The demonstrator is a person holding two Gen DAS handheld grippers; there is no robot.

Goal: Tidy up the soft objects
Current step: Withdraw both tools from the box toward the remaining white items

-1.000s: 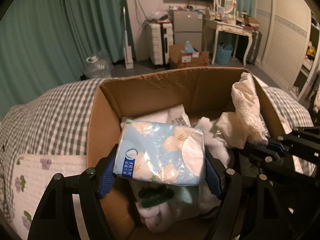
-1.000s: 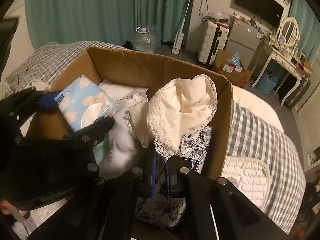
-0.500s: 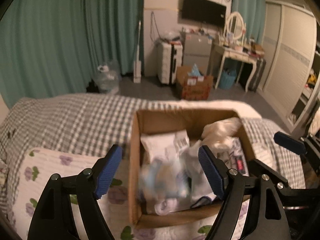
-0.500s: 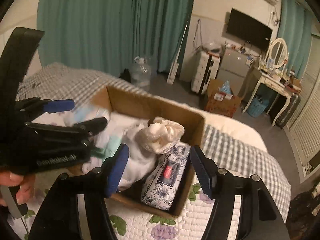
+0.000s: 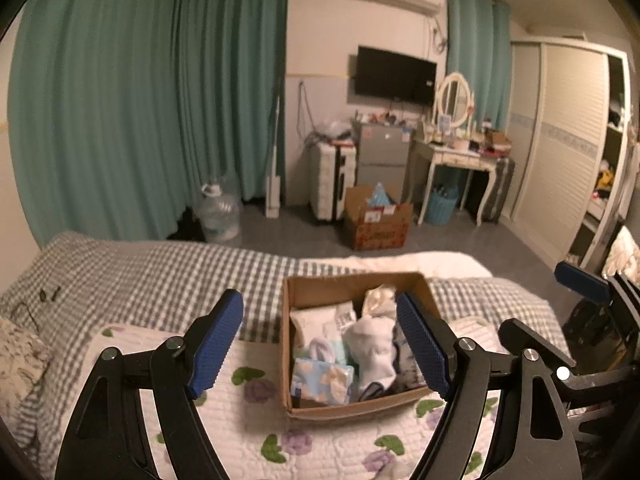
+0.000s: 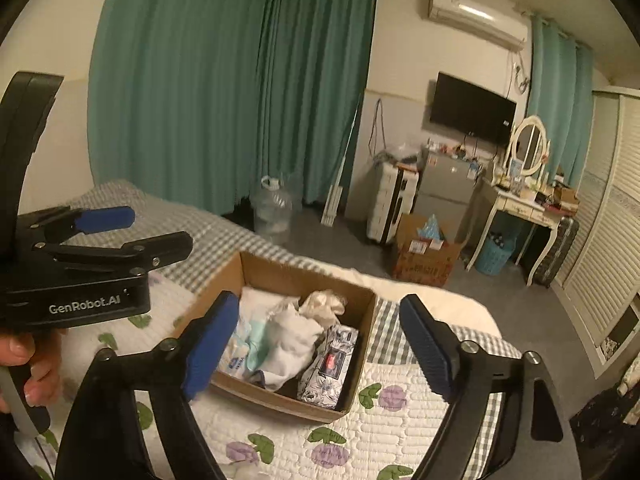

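Note:
A cardboard box (image 5: 424,290) sits on the bed and holds soft things: a blue tissue pack (image 5: 322,380), a white cloth (image 5: 372,346), a cream lace cloth (image 5: 378,296) and a floral tissue pack (image 6: 328,364). The box also shows in the right wrist view (image 6: 364,344). My left gripper (image 5: 320,344) is open and empty, held well above and back from the box. My right gripper (image 6: 320,344) is open and empty too, high over the box. The left gripper's body also shows in the right wrist view (image 6: 104,236), at the left.
The bed has a flowered white quilt (image 5: 256,420) and a grey checked cover (image 5: 160,268). Beyond the bed are teal curtains (image 5: 140,100), a water jug (image 5: 218,210), a second cardboard box (image 5: 376,224), a dressing table (image 5: 460,160) and a wardrobe (image 5: 568,152).
Both grippers let go of their loads, the blue tissue pack and the lace cloth, which now lie in the box. Both opened, rose and pulled back from the box.

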